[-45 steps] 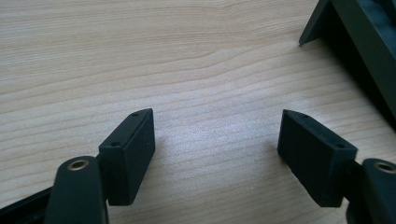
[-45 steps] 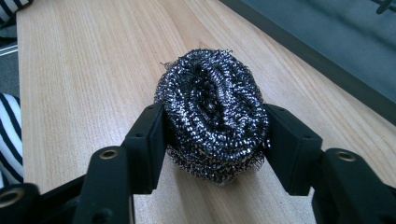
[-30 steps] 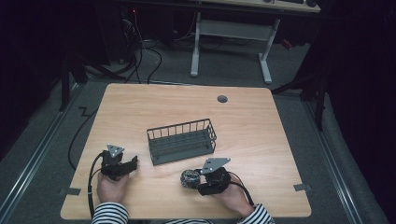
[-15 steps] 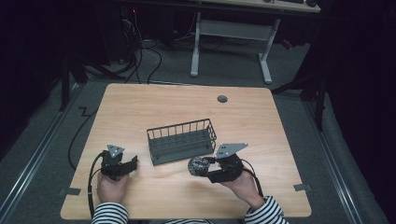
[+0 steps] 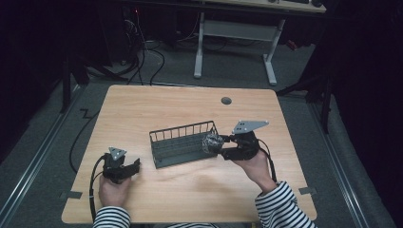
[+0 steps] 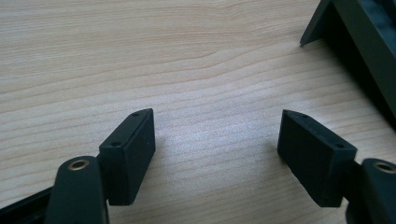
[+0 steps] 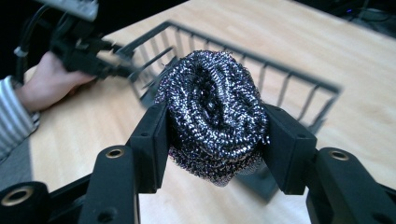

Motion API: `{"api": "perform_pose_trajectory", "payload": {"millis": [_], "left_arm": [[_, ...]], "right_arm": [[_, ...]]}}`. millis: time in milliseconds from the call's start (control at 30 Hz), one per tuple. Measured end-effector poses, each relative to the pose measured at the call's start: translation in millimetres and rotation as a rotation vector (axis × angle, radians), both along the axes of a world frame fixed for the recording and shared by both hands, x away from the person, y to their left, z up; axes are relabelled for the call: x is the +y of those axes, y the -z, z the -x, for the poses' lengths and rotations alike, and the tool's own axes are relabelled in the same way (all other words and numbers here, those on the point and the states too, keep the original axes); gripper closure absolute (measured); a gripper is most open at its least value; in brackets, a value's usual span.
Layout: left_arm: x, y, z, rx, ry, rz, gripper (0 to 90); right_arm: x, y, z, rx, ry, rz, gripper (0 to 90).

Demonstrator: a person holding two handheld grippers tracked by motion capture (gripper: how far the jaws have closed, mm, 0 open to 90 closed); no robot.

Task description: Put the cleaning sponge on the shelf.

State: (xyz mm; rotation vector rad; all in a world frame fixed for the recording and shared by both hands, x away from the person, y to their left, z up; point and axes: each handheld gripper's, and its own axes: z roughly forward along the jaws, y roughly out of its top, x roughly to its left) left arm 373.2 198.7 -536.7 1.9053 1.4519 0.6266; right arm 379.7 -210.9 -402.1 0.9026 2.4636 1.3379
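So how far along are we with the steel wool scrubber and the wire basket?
Done: the right gripper has the steel wool scrubber clamped between its jaws, lifted off the table. In hand: it holds the scrubber at the right end of the wire basket, near rim height. Left: probably moving it over the basket and releasing. The left gripper rests open on the table, empty.

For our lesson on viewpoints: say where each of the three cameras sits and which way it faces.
High view: above the person's side, facing forward and down on the table; both hands, striped sleeves.
Left gripper view: on the left claw, facing down at the tabletop; open jaws.
Right gripper view: on the right claw, facing the steel scourer it grips; the other hand beyond.
All three share the wire basket.
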Motion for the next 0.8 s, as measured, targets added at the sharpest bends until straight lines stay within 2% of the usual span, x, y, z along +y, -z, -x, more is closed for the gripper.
{"api": "perform_pose_trajectory", "payload": {"millis": [167, 300, 567, 767, 800], "left_arm": [[-0.1, 0.1, 0.0, -0.001, -0.001, 0.001, 28.1], [-0.1, 0.1, 0.0, -0.002, -0.001, 0.001, 28.1], [-0.1, 0.1, 0.0, -0.001, -0.001, 0.001, 28.1], [-0.1, 0.1, 0.2, -0.001, -0.002, 0.001, 28.0], [-0.1, 0.1, 0.4, -0.002, -0.004, 0.002, 28.1]], "right_arm": [[1.3, -11.9, -20.1, -0.014, 0.034, 0.012, 46.4], [8.6, -13.0, -32.6, -0.009, 0.039, 0.034, 46.2], [29.4, 5.1, -57.8, 0.03, 0.047, 0.107, 45.7], [36.2, 17.4, -70.8, 0.061, 0.063, 0.148, 45.3], [39.1, 21.5, -74.1, 0.077, 0.065, 0.16, 45.2]]}}
